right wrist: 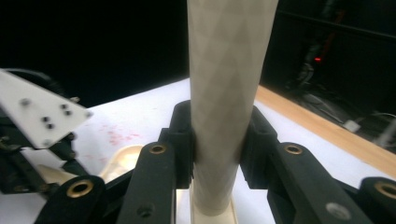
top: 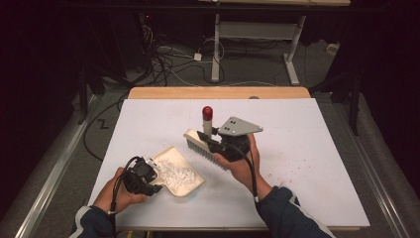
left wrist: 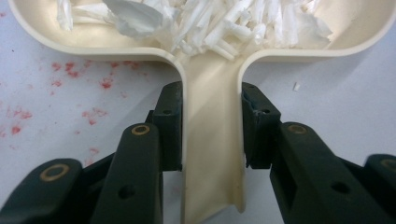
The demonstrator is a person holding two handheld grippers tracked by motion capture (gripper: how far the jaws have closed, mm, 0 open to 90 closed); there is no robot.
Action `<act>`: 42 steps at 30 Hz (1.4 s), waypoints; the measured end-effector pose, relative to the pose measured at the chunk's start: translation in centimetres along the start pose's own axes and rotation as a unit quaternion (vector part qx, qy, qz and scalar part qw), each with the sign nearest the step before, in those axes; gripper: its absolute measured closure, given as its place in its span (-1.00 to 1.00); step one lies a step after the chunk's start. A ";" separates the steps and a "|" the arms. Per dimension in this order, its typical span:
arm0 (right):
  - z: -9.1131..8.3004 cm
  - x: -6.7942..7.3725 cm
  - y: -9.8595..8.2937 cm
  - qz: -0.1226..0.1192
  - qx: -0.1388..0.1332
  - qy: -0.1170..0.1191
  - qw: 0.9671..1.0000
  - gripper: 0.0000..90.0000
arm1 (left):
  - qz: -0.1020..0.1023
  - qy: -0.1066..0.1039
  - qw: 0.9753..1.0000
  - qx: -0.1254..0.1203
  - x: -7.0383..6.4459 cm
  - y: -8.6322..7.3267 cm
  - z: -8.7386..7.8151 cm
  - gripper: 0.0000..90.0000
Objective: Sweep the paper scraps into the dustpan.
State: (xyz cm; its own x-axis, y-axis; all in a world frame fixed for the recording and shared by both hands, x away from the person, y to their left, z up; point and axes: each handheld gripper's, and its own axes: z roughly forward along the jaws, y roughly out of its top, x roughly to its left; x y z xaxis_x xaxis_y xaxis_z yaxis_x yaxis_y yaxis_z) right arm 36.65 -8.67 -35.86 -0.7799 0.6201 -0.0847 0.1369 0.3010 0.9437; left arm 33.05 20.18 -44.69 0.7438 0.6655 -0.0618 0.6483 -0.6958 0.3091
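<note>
Left tool (left wrist: 212, 135) clamped on dustpan (top: 178, 171) handle; pan flat on surface (top: 297, 148), ahead of tool, full of white scraps (left wrist: 224, 23). Right tool (right wrist: 217, 140) clamped on brush (top: 200, 145) handle; brush lifted clear, bristles down, just ahead-right of pan mouth. Sweeping looks nearly done. To do well: hold pan rim pressed to surface, no tilt or scraps spill. Bring brush low, short strokes toward pan. One stray fleck (left wrist: 295, 86) sits right of left tool, behind pan; needs separate pass. Red specks (left wrist: 70, 77) left of it look like stains.
</note>
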 end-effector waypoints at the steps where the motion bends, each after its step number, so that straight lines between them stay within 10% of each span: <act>1: -0.2 -0.3 -0.1 0.001 0.001 -0.003 1.000 0.59 | 0.000 0.002 1.000 0.003 0.0 0.0 -0.1 0.40; 13: -2.2 -1.4 -3.8 0.012 0.039 -0.019 0.999 0.59 | 0.012 0.009 1.000 0.024 -0.5 -0.9 -1.8 0.40; 29: -1.9 6.2 -4.8 -0.036 0.058 0.054 0.996 0.56 | 0.002 -0.002 0.999 0.032 -1.3 -1.3 -1.7 0.40; 42: -2.5 8.0 -3.0 -0.035 0.026 0.085 0.995 0.59 | 0.000 0.003 0.999 0.041 -1.3 -1.2 -1.2 0.39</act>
State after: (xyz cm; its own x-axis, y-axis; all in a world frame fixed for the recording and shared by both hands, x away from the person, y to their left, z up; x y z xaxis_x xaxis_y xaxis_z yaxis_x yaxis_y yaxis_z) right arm 28.43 -6.41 -38.55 -0.8797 0.4669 -0.0900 0.1074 0.3794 0.9190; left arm 31.12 20.43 -43.86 0.7426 0.6673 -0.0562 0.6600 -0.7150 0.2305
